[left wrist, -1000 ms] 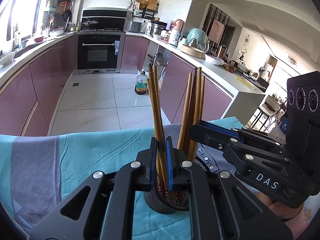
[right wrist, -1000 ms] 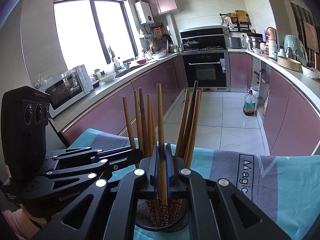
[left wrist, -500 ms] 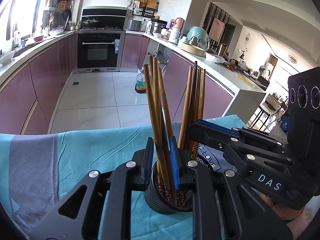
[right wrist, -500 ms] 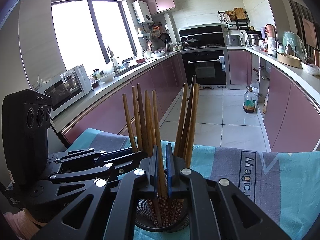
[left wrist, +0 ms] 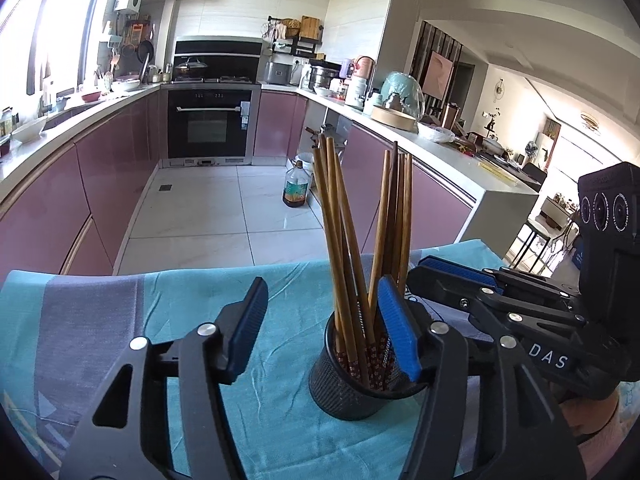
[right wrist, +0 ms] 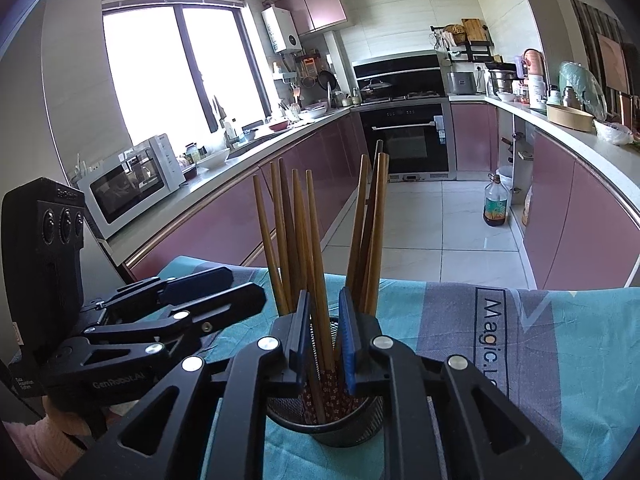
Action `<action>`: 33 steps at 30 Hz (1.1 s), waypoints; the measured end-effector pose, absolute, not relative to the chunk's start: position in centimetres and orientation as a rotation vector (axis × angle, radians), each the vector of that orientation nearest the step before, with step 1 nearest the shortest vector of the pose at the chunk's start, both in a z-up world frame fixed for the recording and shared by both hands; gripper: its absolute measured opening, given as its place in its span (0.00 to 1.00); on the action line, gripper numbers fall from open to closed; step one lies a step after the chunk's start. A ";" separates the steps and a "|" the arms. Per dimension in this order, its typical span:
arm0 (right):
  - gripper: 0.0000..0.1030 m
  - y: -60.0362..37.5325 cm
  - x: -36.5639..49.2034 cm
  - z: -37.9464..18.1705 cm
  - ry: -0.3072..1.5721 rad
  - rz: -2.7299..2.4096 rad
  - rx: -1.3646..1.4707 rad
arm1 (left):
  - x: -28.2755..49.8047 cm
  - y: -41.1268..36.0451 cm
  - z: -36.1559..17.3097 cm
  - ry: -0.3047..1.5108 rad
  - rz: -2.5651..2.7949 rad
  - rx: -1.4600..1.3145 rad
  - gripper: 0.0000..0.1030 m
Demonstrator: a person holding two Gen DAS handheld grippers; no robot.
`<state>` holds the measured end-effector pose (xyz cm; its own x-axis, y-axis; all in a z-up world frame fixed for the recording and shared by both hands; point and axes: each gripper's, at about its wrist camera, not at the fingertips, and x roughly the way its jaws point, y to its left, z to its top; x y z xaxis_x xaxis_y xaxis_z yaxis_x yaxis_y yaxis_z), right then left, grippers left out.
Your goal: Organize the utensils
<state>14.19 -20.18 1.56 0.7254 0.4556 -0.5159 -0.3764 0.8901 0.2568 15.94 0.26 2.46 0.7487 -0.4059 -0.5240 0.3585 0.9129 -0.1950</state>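
A black mesh cup (left wrist: 352, 384) stands on the teal cloth and holds several brown chopsticks (left wrist: 344, 240). My left gripper (left wrist: 320, 324) is open; its right pad sits against the cup's rim and the chopsticks stand free of its jaws. In the right wrist view the cup (right wrist: 332, 420) sits just below my right gripper (right wrist: 325, 332), whose jaws are slightly parted with one chopstick (right wrist: 318, 272) standing loose between them. The right gripper also shows in the left wrist view (left wrist: 452, 280), to the right of the cup.
The teal and grey cloth (left wrist: 120, 320) covers the table; its far edge drops to the tiled kitchen floor. Purple cabinets line both sides. An oil bottle (left wrist: 295, 188) stands on the floor. A microwave (right wrist: 132, 184) sits on the left counter.
My left gripper has opened wide, let go of the chopsticks and shifted left. My right gripper's jaws have parted slightly, freeing the chopstick, which has dropped into the cup.
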 end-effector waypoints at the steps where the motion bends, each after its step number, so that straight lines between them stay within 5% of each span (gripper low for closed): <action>1: 0.17 -20.2 13.7 1.6 0.595 0.460 0.135 | 15.2 0.6 2.7 0.568 -0.404 -0.073 0.65; 6: 0.59 -19.9 11.0 2.0 0.517 0.430 0.100 | 11.3 2.8 3.7 0.441 -0.311 -0.028 0.94; 10: 0.73 -19.4 8.7 2.0 0.458 0.374 0.068 | 8.5 4.7 4.0 0.395 -0.270 -0.029 0.95; 12: 0.93 -18.9 7.5 2.0 0.415 0.353 0.056 | 7.3 5.6 3.9 0.378 -0.237 -0.029 0.95; 23: 0.93 -16.6 0.0 2.5 0.132 0.275 -0.021 | 0.7 9.2 4.7 0.244 -0.155 -0.070 0.95; 33: 0.93 -16.3 -1.0 2.4 0.130 0.279 -0.004 | -2.3 9.3 5.7 0.177 -0.132 -0.079 0.95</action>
<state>-1.05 -16.28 2.42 0.9530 0.2744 -0.1288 -0.2749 0.9614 0.0140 -2.29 9.34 5.73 0.9757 -0.1376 -0.1704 0.1236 0.9882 -0.0900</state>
